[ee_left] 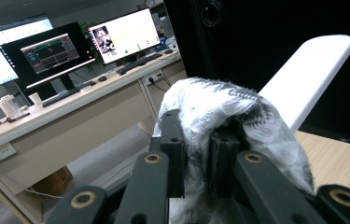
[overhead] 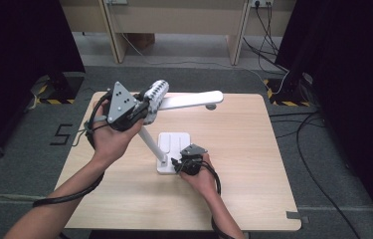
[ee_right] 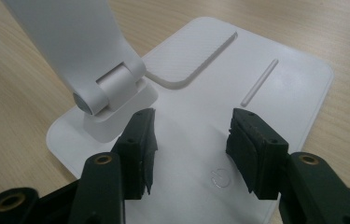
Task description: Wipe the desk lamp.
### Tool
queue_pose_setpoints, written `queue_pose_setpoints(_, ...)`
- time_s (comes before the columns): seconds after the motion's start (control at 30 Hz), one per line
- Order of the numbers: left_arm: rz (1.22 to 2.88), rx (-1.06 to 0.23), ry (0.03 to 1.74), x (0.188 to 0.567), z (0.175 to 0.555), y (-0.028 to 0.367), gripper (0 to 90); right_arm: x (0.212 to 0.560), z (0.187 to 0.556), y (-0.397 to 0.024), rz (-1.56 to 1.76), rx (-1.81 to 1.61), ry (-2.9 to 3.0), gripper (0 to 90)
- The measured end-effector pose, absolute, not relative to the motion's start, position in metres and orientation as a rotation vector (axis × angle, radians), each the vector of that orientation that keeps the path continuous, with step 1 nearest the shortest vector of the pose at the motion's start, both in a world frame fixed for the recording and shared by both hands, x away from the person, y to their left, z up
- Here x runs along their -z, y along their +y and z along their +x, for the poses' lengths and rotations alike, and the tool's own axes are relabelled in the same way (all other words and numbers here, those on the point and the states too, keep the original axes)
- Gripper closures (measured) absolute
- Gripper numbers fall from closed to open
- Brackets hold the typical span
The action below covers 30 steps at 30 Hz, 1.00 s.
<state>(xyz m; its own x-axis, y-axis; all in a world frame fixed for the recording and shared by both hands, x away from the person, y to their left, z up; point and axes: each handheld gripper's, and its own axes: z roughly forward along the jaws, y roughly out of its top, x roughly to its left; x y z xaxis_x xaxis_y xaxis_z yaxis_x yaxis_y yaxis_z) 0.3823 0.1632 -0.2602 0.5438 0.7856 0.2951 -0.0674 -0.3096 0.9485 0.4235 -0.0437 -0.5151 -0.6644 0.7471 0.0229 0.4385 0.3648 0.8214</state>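
Wooden table (overhead: 253,149) — left tool (overhead: 141,110) clamps cloth (overhead: 155,94) against lamp (overhead: 174,142).

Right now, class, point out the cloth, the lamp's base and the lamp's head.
cloth (ee_left: 219,105), left gripper view, on the white fabric bunched over the jaws.
lamp's base (ee_right: 275,79), right gripper view, on its bare flat top.
lamp's head (overhead: 194,100), high view, mid-bar.

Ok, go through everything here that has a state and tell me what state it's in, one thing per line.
desk lamp: standing on the table, arm raised and tilted, head folded out level.
cloth: bunched up, pinched in the left gripper, up against the lamp's head.
left gripper: shut on the cloth.
right gripper: open, jaws over the lamp's base, nothing between them.
monitors: switched on.
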Motion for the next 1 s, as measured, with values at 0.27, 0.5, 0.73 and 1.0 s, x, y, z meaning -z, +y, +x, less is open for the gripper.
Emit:
queue_pose_setpoints(0.27,1.677,-0.961,0.609,0.26,0.383,0.162,79.5,0.515,0.423,-0.044,1.039,-1.206,2.278,51.1)
queue_pose_setpoints(0.5,1.676,-0.965,0.597,0.26,0.384,0.158,79.5,0.515,0.423,-0.044,1.039,-1.204,2.277,51.2)
queue_pose_setpoints(0.73,1.679,-0.962,0.591,0.26,0.386,0.154,79.5,0.515,0.423,-0.044,1.039,-1.207,2.277,51.2)
queue_pose_setpoints(1.0,1.679,-0.966,0.584,0.26,0.386,0.147,79.5,0.515,0.423,-0.044,1.041,-1.204,2.278,51.3)
